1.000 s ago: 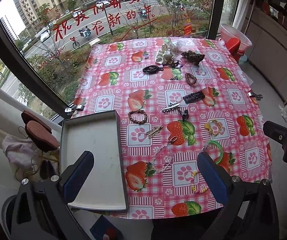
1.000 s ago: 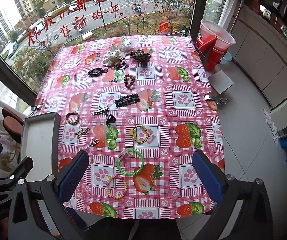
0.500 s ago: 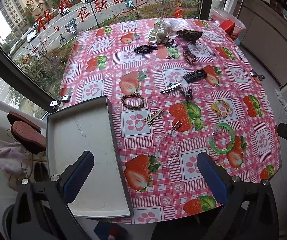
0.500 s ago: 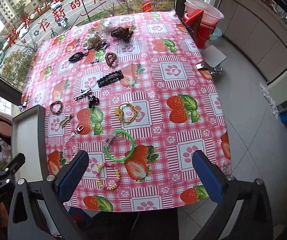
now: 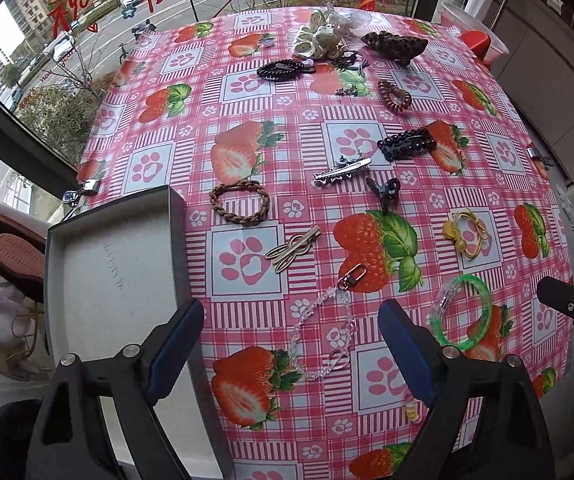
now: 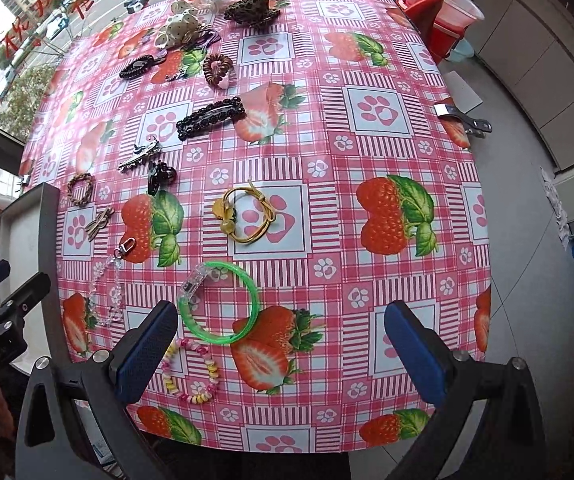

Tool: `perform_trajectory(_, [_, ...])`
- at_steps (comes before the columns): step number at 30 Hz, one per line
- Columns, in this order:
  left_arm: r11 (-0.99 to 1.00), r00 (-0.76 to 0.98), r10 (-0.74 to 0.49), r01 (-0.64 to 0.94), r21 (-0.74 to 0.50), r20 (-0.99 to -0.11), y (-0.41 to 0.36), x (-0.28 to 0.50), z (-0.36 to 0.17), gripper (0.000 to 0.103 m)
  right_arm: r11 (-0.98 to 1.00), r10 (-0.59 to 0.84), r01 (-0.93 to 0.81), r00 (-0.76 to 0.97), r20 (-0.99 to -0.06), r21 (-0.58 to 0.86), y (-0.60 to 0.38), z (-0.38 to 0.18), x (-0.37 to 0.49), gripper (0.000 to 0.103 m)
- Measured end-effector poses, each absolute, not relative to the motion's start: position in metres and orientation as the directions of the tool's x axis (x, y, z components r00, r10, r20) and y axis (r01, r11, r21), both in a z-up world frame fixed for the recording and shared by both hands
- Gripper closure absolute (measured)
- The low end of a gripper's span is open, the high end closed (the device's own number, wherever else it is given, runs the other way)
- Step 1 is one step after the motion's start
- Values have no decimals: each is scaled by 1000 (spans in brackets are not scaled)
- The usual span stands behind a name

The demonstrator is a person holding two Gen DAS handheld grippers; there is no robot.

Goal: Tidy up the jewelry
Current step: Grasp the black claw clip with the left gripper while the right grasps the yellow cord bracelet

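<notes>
Two grippers hung over the near edge of the table, nothing picked up yet, so this looked like the reach-in before the first pick. Left gripper [image 5: 291,342] stood wide w/ its jaws closing a little, pads clear of everything; the clear bead chain [image 5: 323,332] lay on the cloth between them, lower centre of the left view. Right gripper [image 6: 281,342] was wide open & empty, w/ the green bangle [image 6: 219,304] just above its left pad and the pastel bead bracelet [image 6: 191,372] beside it, lower left of the right view. Grey tray [image 5: 111,272] sat empty at lower left of the left view, hanging off the table edge, by the look the place for the pieces. Next move, I'd judge: left drops onto the chain, which is thin, loose & flat, so pads must go right down to the cloth and pinch a bunched part, then carry left to the tray. Other pieces were scattered toward the top: braided brown bracelet [image 5: 240,202], silver clip [image 5: 342,171], black beaded clip [image 5: 407,143], yellow hair tie [image 6: 247,212]. Surface was a glossy pink checked tablecloth [image 6: 367,240] w/ strawberries & paw prints. Big window w/ red writing ran across the top, street below; grey tiled floor & cabinets at right.
</notes>
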State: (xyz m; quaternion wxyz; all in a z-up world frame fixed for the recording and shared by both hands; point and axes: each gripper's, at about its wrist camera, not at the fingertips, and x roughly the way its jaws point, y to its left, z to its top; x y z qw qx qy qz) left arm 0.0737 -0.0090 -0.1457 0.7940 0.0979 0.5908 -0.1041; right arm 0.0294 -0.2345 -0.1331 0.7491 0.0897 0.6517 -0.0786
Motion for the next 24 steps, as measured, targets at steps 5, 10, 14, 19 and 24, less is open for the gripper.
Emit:
perform_trajectory(5, [959, 275, -29, 279, 51, -961, -22, 100, -172, 8, 980, 7, 198, 113, -994, 30, -242, -157, 55, 0])
perform_trajectory(10, [960, 252, -51, 279, 22, -966, -40, 119, -187, 8, 984, 29, 172, 107, -994, 47, -245, -177, 75, 0])
perform_trajectory(14, [953, 239, -107, 301, -31, -965, -64, 132, -194, 8, 986, 43, 157, 108, -993, 60, -245, -192, 88, 0])
perform_trajectory(19, [950, 199, -135, 304, -70, -971, -87, 146, -213, 8, 993, 27, 114, 108, -994, 39, -240, -210, 100, 1])
perform_trajectory(24, [953, 167, -134, 293, -81, -977, -99, 155, -227, 23, 996, 4, 87, 103, -995, 13, -234, -226, 108, 13])
